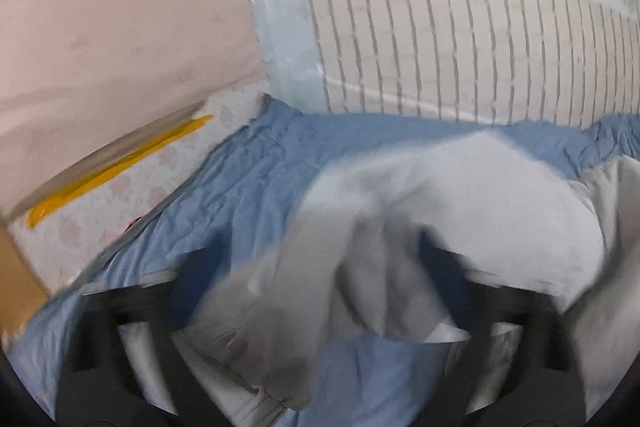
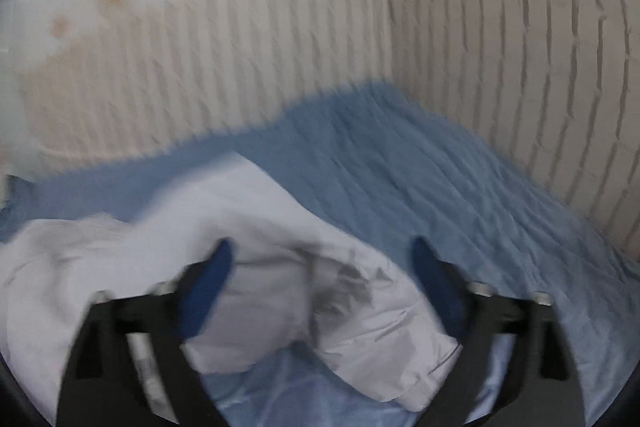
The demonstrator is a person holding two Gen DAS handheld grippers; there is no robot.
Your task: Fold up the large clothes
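A large white garment (image 1: 452, 195) lies bunched on the blue bed sheet (image 1: 248, 171), blurred in both views. My left gripper (image 1: 320, 255) hovers just over its near edge. Its blue-padded fingers (image 1: 208, 259) are spread wide and a grey-shaded fold of the cloth lies between them, but the pads do not press on it. In the right wrist view the same white garment (image 2: 256, 211) runs off to the left, with a dark smudge near its middle. My right gripper (image 2: 322, 247) is open over it, its pads (image 2: 424, 259) apart from the cloth.
A beige padded panel with dark vertical stripes (image 1: 460, 47) (image 2: 500, 67) lines the far and right sides of the blue sheet (image 2: 440, 187). At the left are a flowered cover with a yellow strip (image 1: 120, 163), a pink surface (image 1: 112, 39) and a brown box corner (image 1: 16, 279).
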